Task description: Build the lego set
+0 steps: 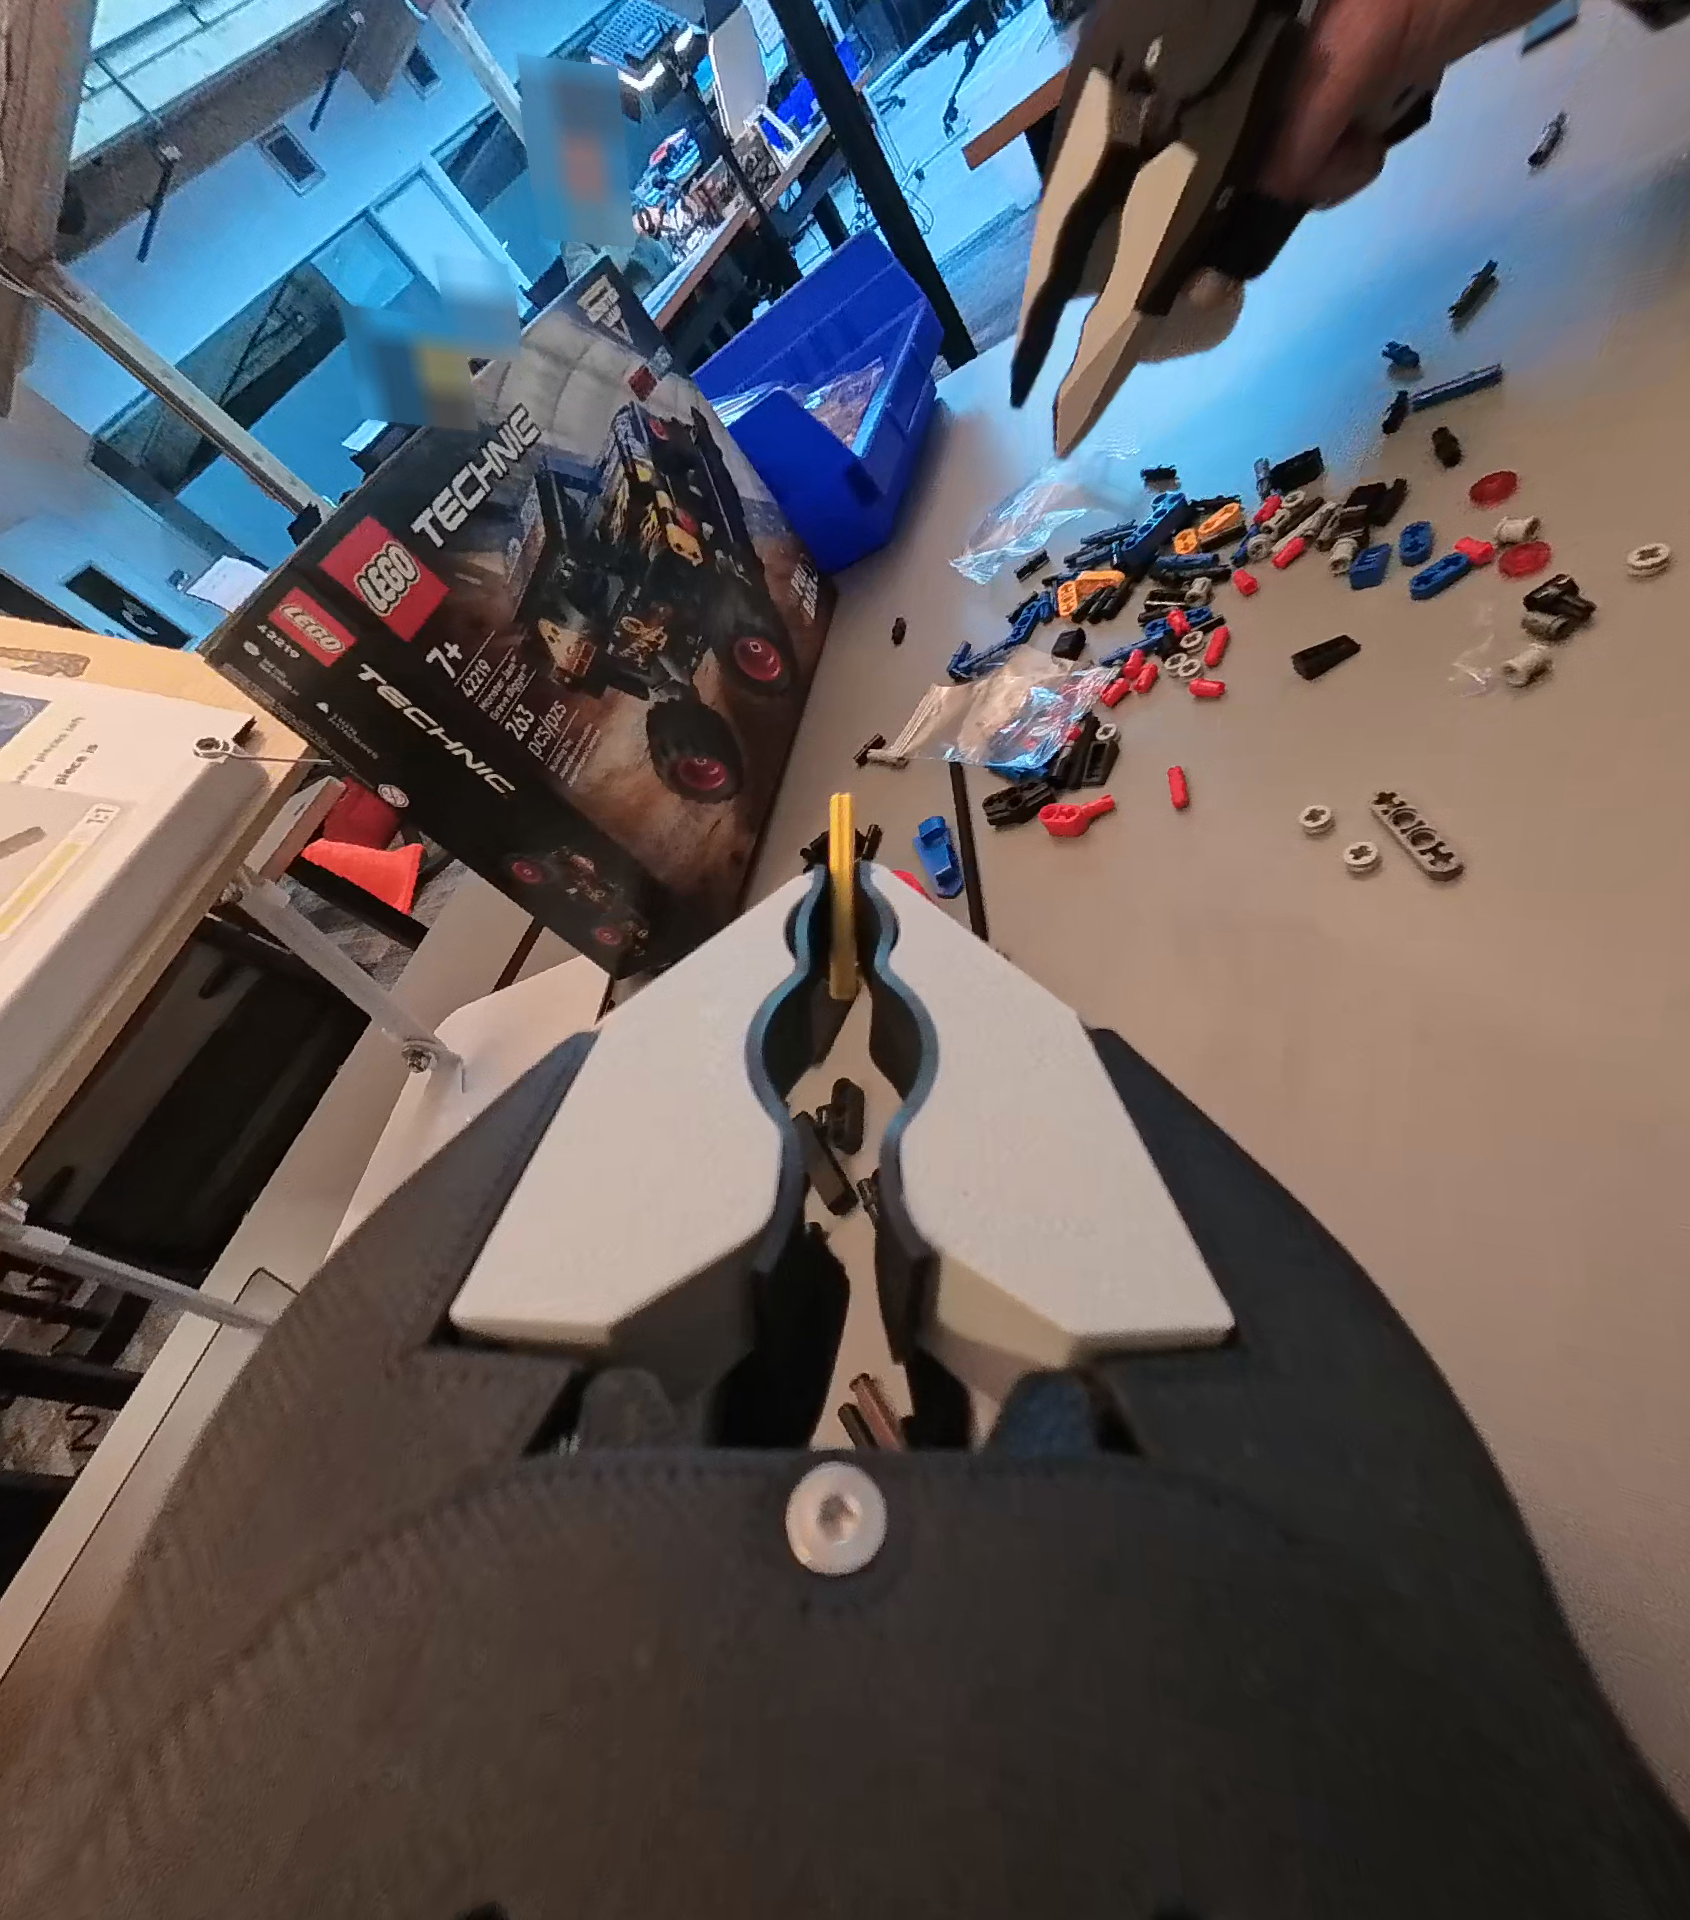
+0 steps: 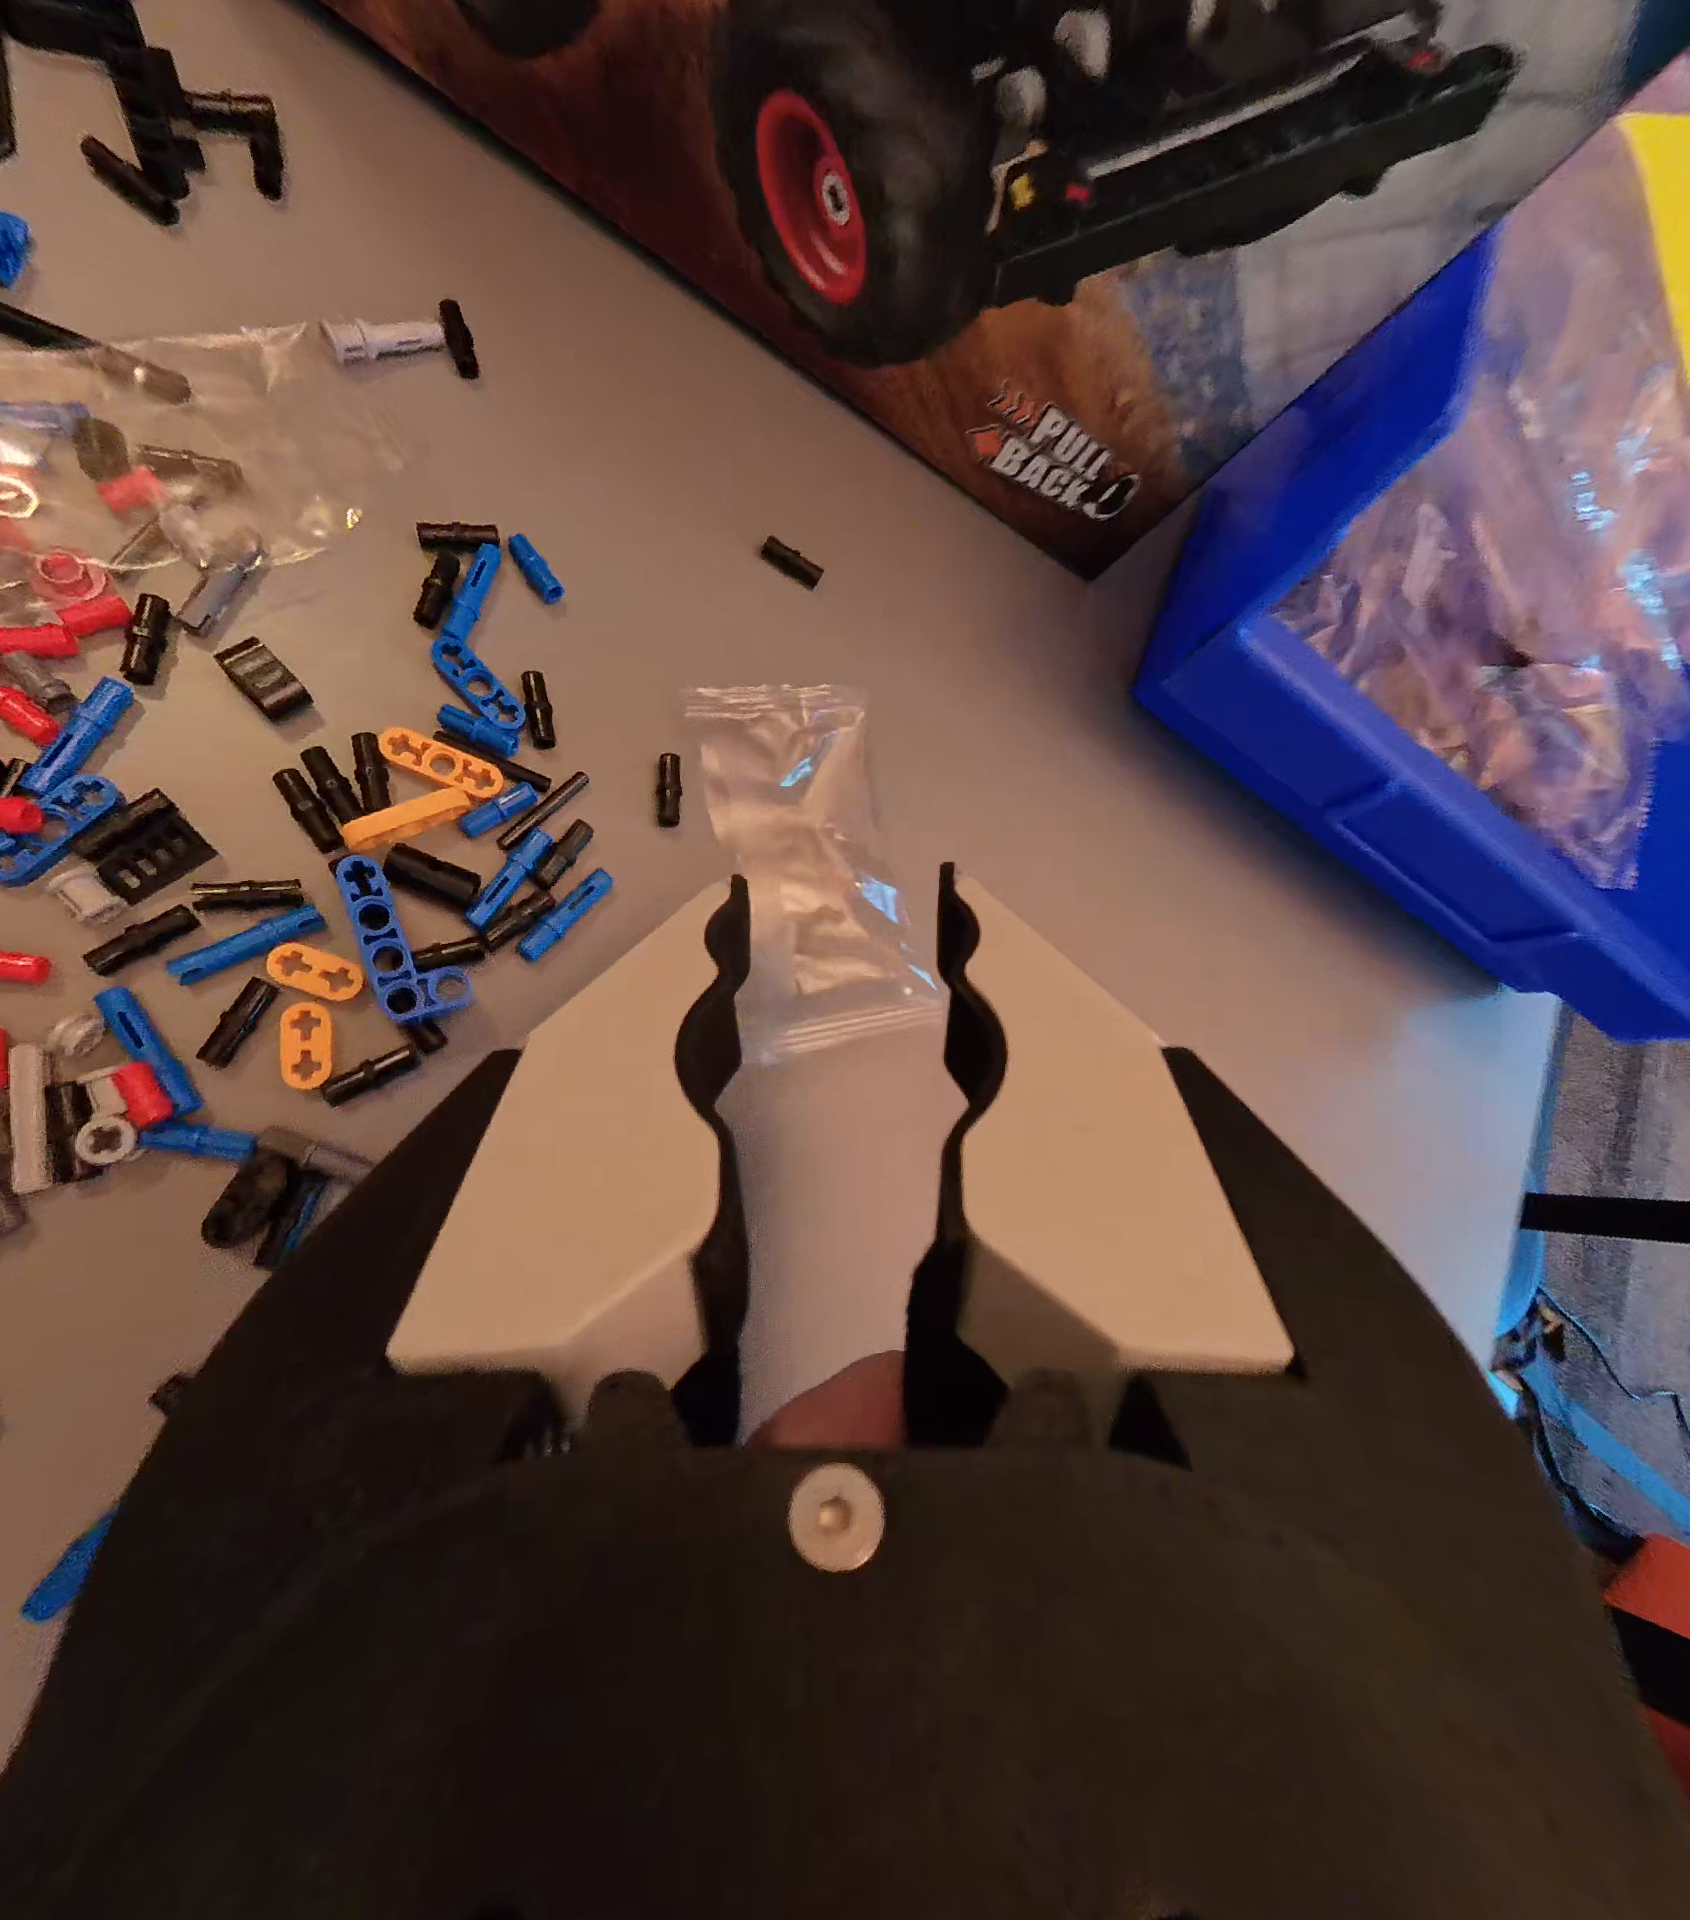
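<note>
My left gripper [image 1: 842,888] is shut on a thin yellow lego piece [image 1: 841,894] that stands edge-on between the jaws, held above the grey table [image 1: 1340,1143]. A black part shows just behind the yellow piece. My right gripper [image 2: 841,883] is open and empty, hovering over a small clear plastic bag [image 2: 805,862]; it also shows in the left wrist view [image 1: 1049,405] at the top right, held by a hand. A pile of loose blue, black, red and orange lego pieces [image 2: 301,831] lies left of the right gripper and shows in the left wrist view [image 1: 1236,592].
The lego set box [image 1: 550,665] stands at the table's far edge, with a blue bin [image 1: 841,416] of plastic bags beside it. An instruction booklet [image 1: 10,862] rests on a stand at the left. A clear bag of parts [image 2: 41,488] lies by the pile. My right fingertips sit around 30 cm from my left ones.
</note>
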Available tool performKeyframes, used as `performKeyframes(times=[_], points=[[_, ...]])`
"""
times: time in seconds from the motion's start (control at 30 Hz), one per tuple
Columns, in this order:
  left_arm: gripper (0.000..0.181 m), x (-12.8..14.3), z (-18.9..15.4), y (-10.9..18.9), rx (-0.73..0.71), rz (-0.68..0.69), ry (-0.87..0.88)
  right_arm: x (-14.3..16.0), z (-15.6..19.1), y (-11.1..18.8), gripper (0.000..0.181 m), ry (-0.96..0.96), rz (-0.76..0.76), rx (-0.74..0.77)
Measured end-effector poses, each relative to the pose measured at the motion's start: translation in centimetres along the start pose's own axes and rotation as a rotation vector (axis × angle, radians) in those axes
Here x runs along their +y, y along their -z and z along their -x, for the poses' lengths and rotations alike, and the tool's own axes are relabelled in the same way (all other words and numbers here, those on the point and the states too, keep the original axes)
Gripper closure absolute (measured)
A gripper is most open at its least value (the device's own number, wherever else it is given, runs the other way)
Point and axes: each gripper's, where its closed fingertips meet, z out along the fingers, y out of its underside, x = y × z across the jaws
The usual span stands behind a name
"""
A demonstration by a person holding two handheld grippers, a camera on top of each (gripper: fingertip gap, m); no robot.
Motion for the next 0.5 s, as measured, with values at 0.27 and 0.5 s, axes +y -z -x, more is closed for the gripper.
performKeyframes(times=[0.27, 0.5], points=[[0.18, 0.1, -0.1, -0.1, 0.004, 0.001, 0.008, -1.3, -1.9, 6.2, 0.145, 0.005, -0.066, 0.101], [0.179, 0.0, -0.2, 0.0, 0.006, -0.004, 0.013, -1.1, -2.8, 8.6, 0.145, 0.012, -0.065, 0.144]])
